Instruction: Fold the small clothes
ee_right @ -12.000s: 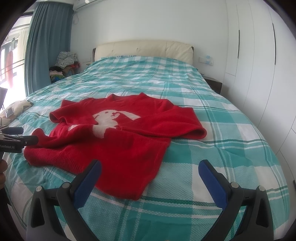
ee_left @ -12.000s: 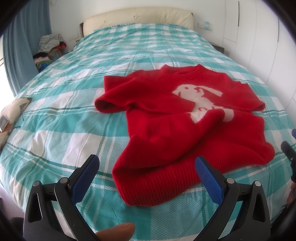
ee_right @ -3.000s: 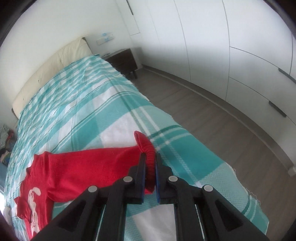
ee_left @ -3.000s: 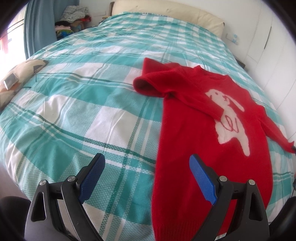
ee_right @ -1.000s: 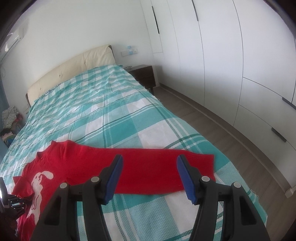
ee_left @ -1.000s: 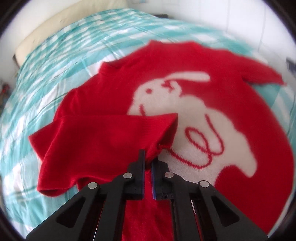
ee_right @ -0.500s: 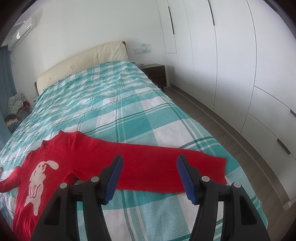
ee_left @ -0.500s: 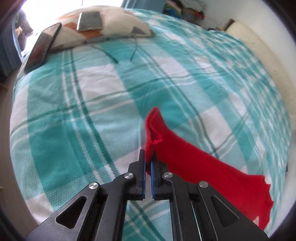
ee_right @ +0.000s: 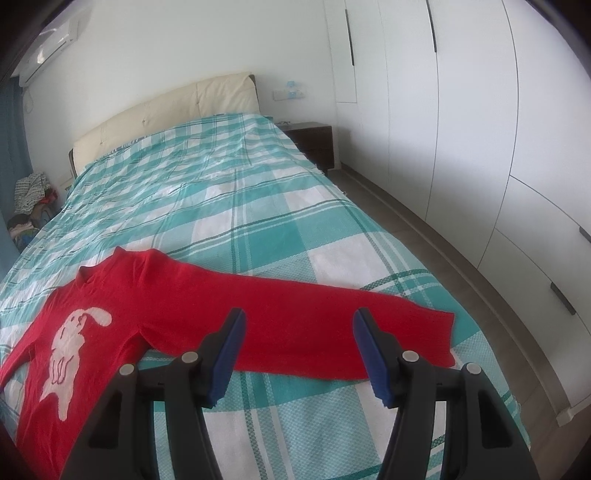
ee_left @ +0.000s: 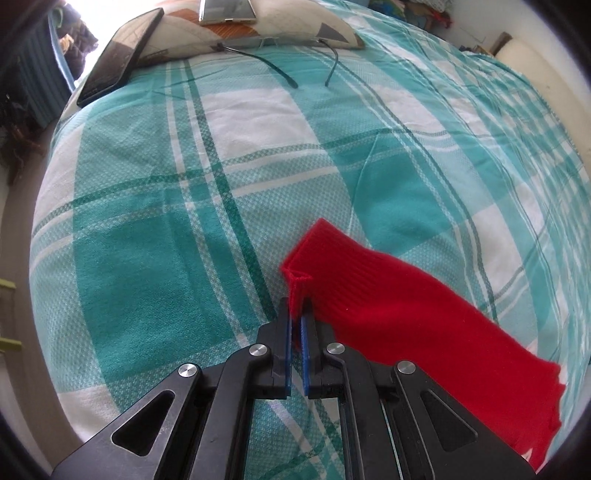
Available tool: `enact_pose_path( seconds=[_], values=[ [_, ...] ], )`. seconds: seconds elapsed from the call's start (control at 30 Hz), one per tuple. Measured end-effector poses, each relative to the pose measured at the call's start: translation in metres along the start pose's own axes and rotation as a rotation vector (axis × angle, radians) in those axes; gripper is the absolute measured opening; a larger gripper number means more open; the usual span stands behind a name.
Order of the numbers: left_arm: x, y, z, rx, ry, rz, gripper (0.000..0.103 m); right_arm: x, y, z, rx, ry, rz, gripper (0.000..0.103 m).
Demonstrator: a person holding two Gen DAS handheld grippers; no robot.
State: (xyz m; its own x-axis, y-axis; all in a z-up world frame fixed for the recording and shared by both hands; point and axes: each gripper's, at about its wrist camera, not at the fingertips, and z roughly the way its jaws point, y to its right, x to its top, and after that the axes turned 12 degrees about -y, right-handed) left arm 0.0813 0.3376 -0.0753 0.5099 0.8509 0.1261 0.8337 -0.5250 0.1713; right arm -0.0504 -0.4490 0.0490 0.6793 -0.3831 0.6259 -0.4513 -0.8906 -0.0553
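Red knit is lying spread face-up across a teal-and-white checked bedspread [ee_right: 280, 236] as a small sweater [ee_right: 155, 310] with a white rabbit motif [ee_right: 72, 347] is being laid out flat for folding. At its left end, the left gripper [ee_left: 296, 315] is pinching the sleeve cuff [ee_left: 301, 275], jaws pressed together on the edge of the knit, with the rest of that sleeve running away to the right of the jaws and resting on the cover. At the other end, the right gripper [ee_right: 298, 349] is hovering with its jaws standing apart and nothing between them; the right sleeve [ee_right: 332, 325] is lying straight just beyond and between the blue pads, its cuff off to the right of the right-hand jaw. To finish this step well, the left cuff probably wants a gentle outward pull, kept low to the cover until the sleeve lies taut and unwrinkled, then a clean release without dragging the body sideways. A second ago the left jaws were holding this same cuff over the rabbit on the chest, the sleeve doubled across the body; now the sleeve is stretched outward over bare bedspread. The right jaws are standing as wide as they did then, with more of the body and rabbit showing to their left. Beyond the left jaws, a phone [ee_left: 118, 55] and a pillow [ee_left: 280, 26] are sitting at the bed's edge.
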Motion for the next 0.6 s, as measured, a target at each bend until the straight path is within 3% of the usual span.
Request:
enact_pose_path(
  seconds=[0.37, 0.47, 0.6],
  values=[
    [-0.001, -0.011, -0.008, -0.012, -0.005, -0.012, 0.011, 0.001, 0.005, -0.001, 0.006, 0.007, 0.022, 0.061],
    [0.0, -0.022, -0.018, 0.009, 0.027, -0.058, 0.019, 0.001, 0.008, -0.004, 0.006, 0.02, 0.039, 0.074],
    [0.0, -0.039, -0.037, 0.012, 0.107, -0.142, 0.052, 0.002, 0.012, -0.007, -0.004, 0.033, 0.061, 0.075]
  ],
)
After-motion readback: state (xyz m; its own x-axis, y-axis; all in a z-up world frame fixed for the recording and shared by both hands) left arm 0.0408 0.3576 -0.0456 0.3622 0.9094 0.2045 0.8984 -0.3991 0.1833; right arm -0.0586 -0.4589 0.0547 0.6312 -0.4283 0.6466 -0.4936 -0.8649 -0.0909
